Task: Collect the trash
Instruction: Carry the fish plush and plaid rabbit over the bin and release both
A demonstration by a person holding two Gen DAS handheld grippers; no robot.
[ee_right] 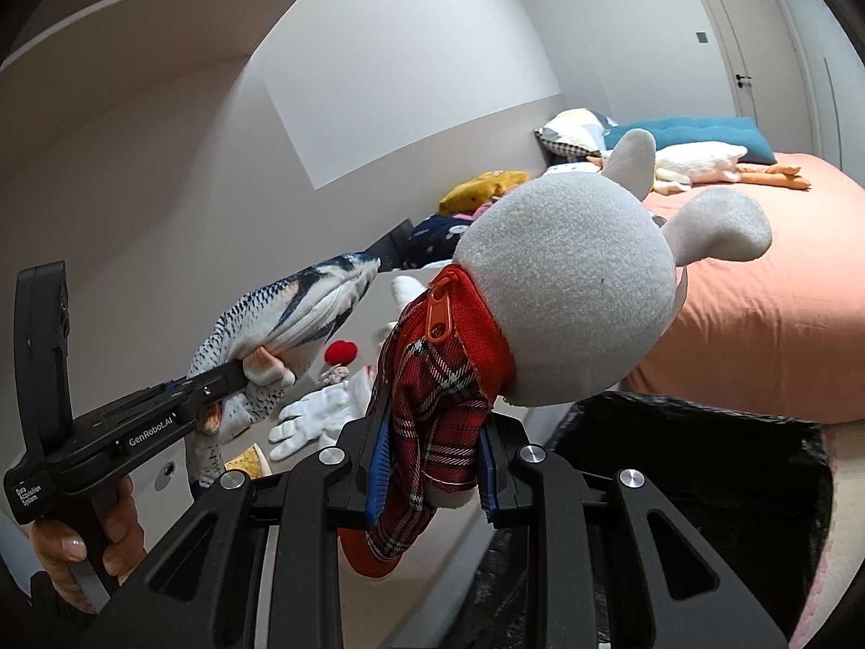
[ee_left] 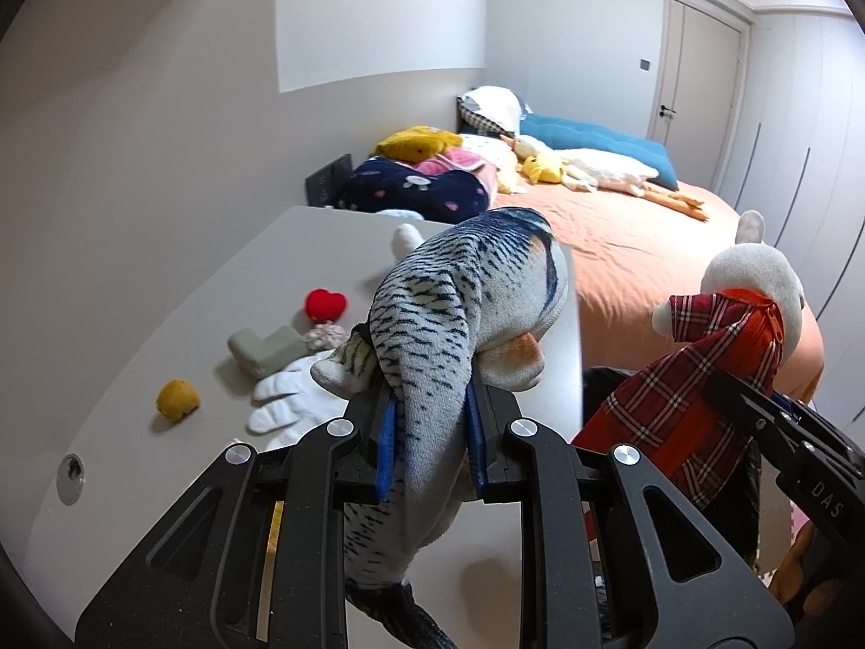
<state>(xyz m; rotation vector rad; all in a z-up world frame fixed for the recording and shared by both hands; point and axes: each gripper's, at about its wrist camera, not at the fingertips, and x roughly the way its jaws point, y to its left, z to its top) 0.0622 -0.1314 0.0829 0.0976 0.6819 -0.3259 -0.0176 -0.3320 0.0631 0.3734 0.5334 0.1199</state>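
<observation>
My left gripper (ee_left: 430,432) is shut on a plush fish (ee_left: 459,297), blue-grey with dark stripes, held above the grey desk (ee_left: 216,281); it also shows in the right wrist view (ee_right: 292,319). My right gripper (ee_right: 432,459) is shut on a white plush rabbit (ee_right: 567,292) by its red plaid clothing (ee_right: 438,378). The rabbit shows at the right of the left wrist view (ee_left: 757,281). A black trash bag (ee_right: 692,459) lies open below and right of the rabbit.
On the desk lie a red heart plush (ee_left: 325,304), a grey-green foam piece (ee_left: 265,351), a white glove (ee_left: 292,400) and a yellow ball (ee_left: 177,399). An orange bed (ee_left: 649,249) with pillows and toys stands behind. A door (ee_left: 697,75) is at the far right.
</observation>
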